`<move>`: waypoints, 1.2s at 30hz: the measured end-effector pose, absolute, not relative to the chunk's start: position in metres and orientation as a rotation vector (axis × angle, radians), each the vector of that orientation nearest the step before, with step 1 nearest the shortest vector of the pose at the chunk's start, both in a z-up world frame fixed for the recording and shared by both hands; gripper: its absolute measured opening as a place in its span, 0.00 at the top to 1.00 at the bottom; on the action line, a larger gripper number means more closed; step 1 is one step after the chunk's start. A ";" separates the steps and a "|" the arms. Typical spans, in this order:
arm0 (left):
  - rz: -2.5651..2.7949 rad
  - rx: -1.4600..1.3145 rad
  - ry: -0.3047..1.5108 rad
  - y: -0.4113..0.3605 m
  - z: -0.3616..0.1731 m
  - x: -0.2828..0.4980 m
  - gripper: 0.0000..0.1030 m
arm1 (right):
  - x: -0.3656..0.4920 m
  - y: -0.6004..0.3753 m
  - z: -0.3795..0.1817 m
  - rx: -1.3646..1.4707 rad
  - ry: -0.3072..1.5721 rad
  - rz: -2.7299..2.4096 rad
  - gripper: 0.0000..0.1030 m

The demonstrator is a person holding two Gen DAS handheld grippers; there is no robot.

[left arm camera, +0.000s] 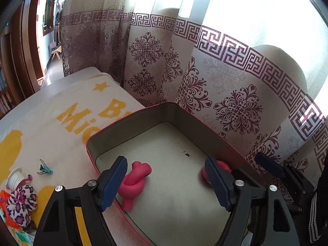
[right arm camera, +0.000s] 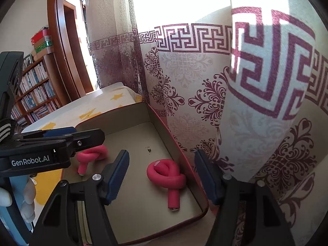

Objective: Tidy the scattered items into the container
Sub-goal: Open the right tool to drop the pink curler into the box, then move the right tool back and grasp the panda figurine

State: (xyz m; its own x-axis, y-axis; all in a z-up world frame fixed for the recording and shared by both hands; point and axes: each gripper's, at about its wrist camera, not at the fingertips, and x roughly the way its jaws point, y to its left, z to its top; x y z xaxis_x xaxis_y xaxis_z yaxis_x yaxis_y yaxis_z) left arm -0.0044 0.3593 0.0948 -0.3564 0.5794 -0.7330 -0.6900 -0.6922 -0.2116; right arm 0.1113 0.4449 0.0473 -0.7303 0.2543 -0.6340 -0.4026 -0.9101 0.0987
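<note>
A red-rimmed tin container point(left arm camera: 131, 115) point(right arm camera: 114, 112) sits on a white and yellow blanket. Two knotted pink foam curlers lie inside it: one at the left point(left arm camera: 133, 184) point(right arm camera: 92, 153), one at the right point(right arm camera: 166, 176), half hidden behind my left gripper's finger in the left wrist view point(left arm camera: 222, 166). My left gripper point(left arm camera: 166, 184) is open and empty over the container. My right gripper point(right arm camera: 162, 178) is open and empty above the right curler. The left gripper point(right arm camera: 61, 143) also shows in the right wrist view.
On the blanket point(left arm camera: 61, 139) left of the container lie a teal binder clip point(left arm camera: 45, 169), a leopard-print scrunchie point(left arm camera: 20, 205), a white cap-like item point(left arm camera: 14, 178) and orange scraps point(left arm camera: 6, 201). A patterned curtain point(left arm camera: 205, 82) hangs close behind the container. A bookshelf point(right arm camera: 34, 94) stands far left.
</note>
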 end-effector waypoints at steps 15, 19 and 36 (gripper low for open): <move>2.247 -0.993 0.228 0.309 0.102 -0.014 0.22 | 0.096 0.420 0.052 -0.916 0.350 2.623 0.24; 2.284 -1.012 0.210 0.287 0.102 -0.018 0.22 | 0.090 0.407 0.052 -0.925 0.350 2.637 0.24; 2.461 -1.048 0.053 0.164 0.115 -0.031 0.22 | 0.062 0.328 0.066 -0.956 0.287 2.789 0.23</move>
